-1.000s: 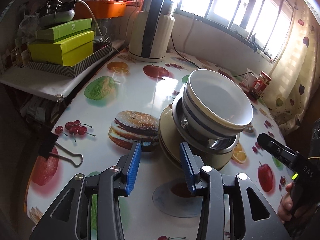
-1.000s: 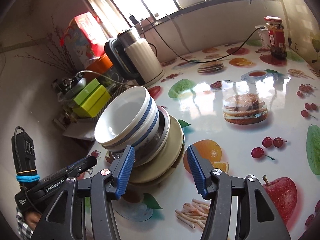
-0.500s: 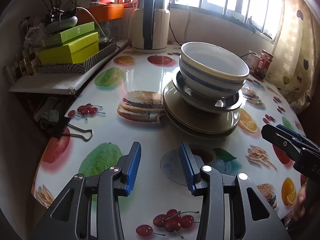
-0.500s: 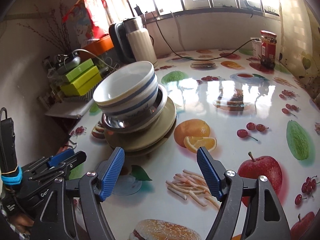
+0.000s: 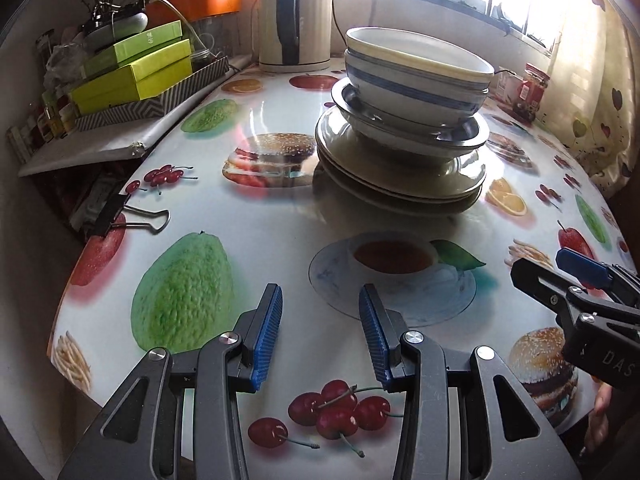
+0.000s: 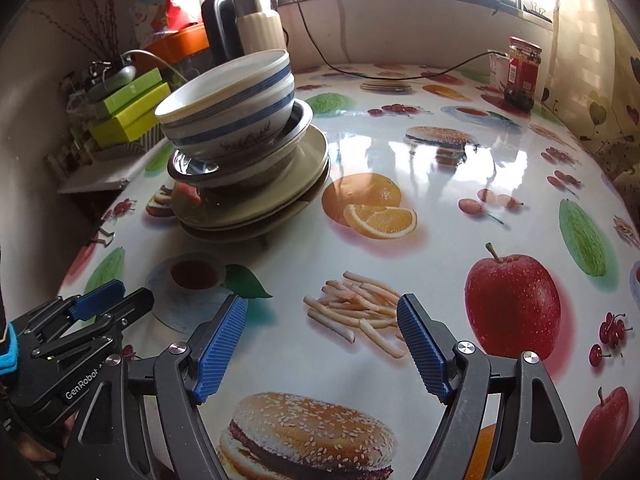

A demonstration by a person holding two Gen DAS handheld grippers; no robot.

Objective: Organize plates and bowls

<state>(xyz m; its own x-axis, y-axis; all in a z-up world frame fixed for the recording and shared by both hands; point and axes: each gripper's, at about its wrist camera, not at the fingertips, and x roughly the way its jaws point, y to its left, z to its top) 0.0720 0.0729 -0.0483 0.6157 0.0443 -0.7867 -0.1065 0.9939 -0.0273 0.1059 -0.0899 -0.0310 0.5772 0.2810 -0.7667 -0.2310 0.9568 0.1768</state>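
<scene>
Fruit-printed table (image 5: 280, 224): only the left view shows a binder clip (image 5: 132, 216). Striped bowls (image 6: 232, 116), seemingly empty, top plates (image 6: 256, 204) beyond both spread, empty grippers: left gripper (image 5: 320, 336), right gripper (image 6: 322, 350) just widening.

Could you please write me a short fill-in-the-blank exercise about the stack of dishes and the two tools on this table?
1. The top bowl of the stack has stripes coloured ____.
2. The blue-striped bowls sit in a shiny ____ bowl, which rests on the beige plates.
3. The left tool and the right tool each hold ____ between their pads.
4. Behind the stack stands a cream electric ____.

Missing words: blue; metal; nothing; kettle
</scene>
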